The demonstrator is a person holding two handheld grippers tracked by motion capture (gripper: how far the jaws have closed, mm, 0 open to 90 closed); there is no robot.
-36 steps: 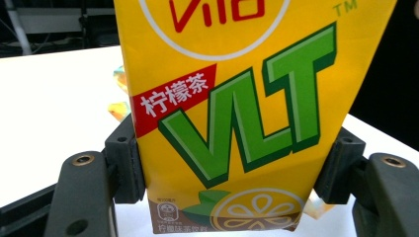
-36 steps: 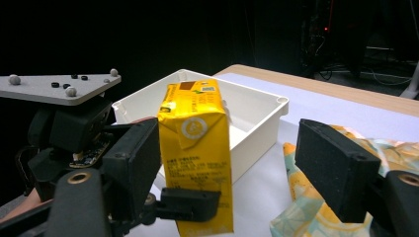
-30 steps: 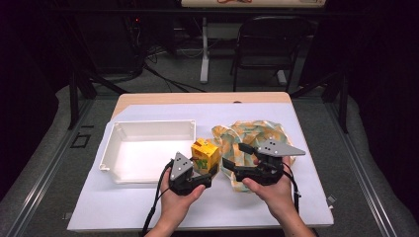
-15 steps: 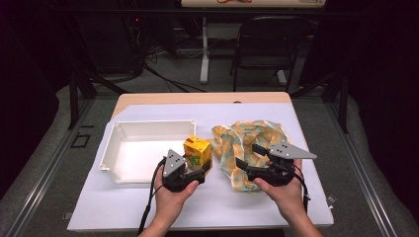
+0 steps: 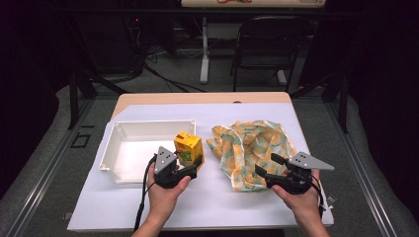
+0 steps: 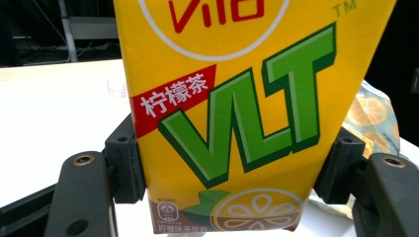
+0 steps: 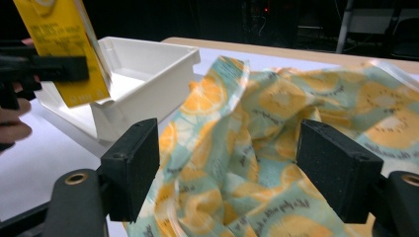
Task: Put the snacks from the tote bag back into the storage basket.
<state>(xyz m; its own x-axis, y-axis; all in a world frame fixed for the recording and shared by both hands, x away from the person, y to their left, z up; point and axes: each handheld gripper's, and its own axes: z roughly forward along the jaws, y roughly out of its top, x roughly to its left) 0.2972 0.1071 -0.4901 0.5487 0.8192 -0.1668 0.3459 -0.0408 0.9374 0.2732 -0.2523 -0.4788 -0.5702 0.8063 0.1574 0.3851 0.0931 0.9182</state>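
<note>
Hands are seen at 6 o'clock in the high view, each wrapped around a black gripper. The left gripper (image 5: pixel 193 162) is clenched on a yellow drink carton (image 5: pixel 188 146): in the left gripper view both pads are pressed flat against the sides of the carton (image 6: pixel 232 118), one at 9 o'clock and one at 3 o'clock, and the carton is held upright, perhaps slightly tilted. Green letters, a red label and a lemon slice are printed on its face.

The right gripper (image 5: pixel 263 167) is released. In the right gripper view its jaws are spread wide over a crumpled cloth (image 7: pixel 276 143), with folds lying between the pads; whether the pads touch the fabric cannot be told. In the high view this gripper is placed at the 5 o'clock edge of the cloth (image 5: pixel 249 145), with its jaws pointed toward 9 o'clock.

The carton is located at the 3 o'clock side of a white tray (image 5: pixel 129 150), at its near right corner; in the right gripper view its lower end is seen over the tray rim (image 7: pixel 148 64). The cloth, printed with orange slices on pale green, is spread at 3 o'clock from the carton, near it but apart.

Everything is carried by a table (image 5: pixel 207 202) covered in white, whose bare wooden edge is seen at 12 o'clock. A folding chair (image 5: pixel 262 49) stands on the floor beyond, at 1 o'clock.
</note>
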